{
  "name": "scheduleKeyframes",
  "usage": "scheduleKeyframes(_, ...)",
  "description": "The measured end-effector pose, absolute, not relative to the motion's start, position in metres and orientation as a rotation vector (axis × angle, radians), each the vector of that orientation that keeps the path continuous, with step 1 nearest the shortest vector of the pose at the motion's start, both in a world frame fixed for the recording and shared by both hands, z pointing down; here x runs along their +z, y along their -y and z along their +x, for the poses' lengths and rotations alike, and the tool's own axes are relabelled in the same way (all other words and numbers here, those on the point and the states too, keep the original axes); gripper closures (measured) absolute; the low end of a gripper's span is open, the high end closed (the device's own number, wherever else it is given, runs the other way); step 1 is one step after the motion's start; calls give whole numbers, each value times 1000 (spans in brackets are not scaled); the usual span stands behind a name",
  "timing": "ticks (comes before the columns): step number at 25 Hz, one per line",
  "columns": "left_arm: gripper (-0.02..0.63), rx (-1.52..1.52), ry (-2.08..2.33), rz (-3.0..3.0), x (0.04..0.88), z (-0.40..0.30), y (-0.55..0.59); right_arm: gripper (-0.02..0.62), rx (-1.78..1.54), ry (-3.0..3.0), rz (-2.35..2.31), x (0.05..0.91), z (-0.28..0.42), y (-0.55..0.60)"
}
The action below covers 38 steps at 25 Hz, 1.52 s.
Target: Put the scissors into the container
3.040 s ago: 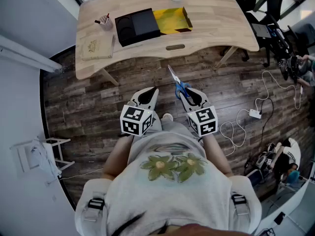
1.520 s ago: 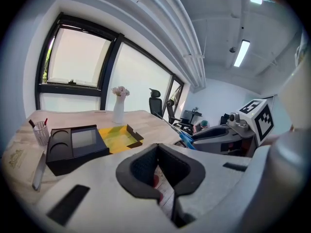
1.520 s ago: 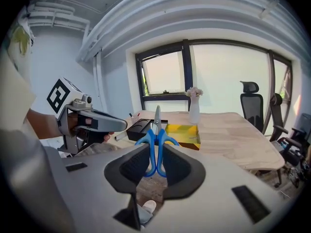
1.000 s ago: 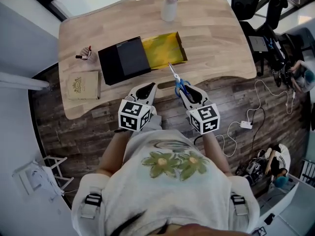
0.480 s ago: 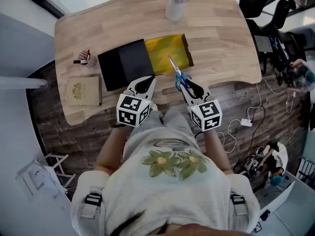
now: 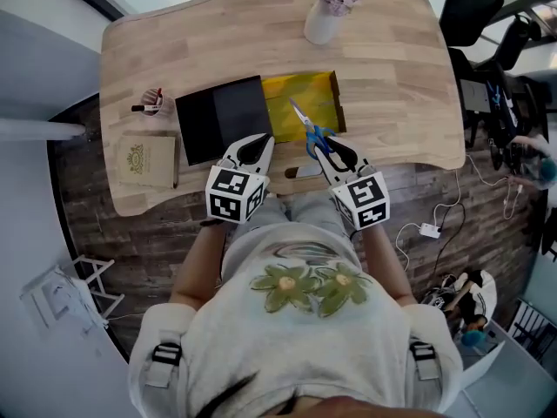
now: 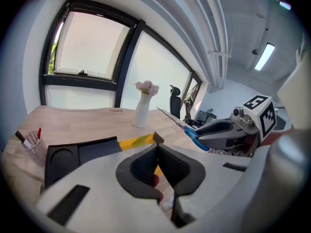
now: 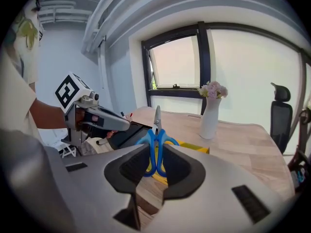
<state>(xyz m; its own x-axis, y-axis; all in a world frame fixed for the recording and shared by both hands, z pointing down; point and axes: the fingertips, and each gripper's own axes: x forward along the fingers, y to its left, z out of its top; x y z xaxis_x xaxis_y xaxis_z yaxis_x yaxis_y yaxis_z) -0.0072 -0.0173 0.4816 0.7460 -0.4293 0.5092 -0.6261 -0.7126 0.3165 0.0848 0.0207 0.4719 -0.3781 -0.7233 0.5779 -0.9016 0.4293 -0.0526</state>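
Blue-handled scissors (image 6: 307, 125) (image 8: 156, 144) stick out of my right gripper (image 6: 328, 150) (image 8: 154, 155), which is shut on their handles, blades pointing away. In the head view the blades hang over the near edge of the open yellow container (image 6: 305, 101) on the wooden table (image 6: 392, 68). My left gripper (image 6: 251, 150) (image 7: 156, 165) is shut with nothing in it, held over the table's front edge just below the black lid (image 6: 221, 117). In the left gripper view the scissors (image 7: 181, 124) and the right gripper (image 7: 221, 130) show to its right.
A white vase with flowers (image 6: 325, 11) stands at the back of the table. A pen cup (image 6: 153, 105) and a tan book (image 6: 145, 159) lie at the left. An office chair (image 6: 474, 11) and floor cables (image 6: 431, 231) are at the right.
Both grippers have come forward from over the floor to the table's front edge. The scissors' blades now reach over the yellow container. Both grips are unchanged.
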Motion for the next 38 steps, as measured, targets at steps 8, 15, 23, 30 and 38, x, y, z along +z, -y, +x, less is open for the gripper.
scheduleKeyframes(8,598,498,941,2427,468,4,49,512,412,2269,1248,465,99,20)
scheduleKeyframes(15,598,511,1025,2365,475,-5,56,512,408,2293,1169,472,102,37)
scheduleKeyframes(23,598,498,1097,2326,474,-11,68,512,424,2290,1108,489,104,50)
scheduleKeyframes(30,598,514,1101,2297,481,-11,71,512,437,2273,1067,502,103,55)
scheduleKeyframes(38,598,520,1083,2287,484,-4,71,512,448,2257,1036,515,105,59)
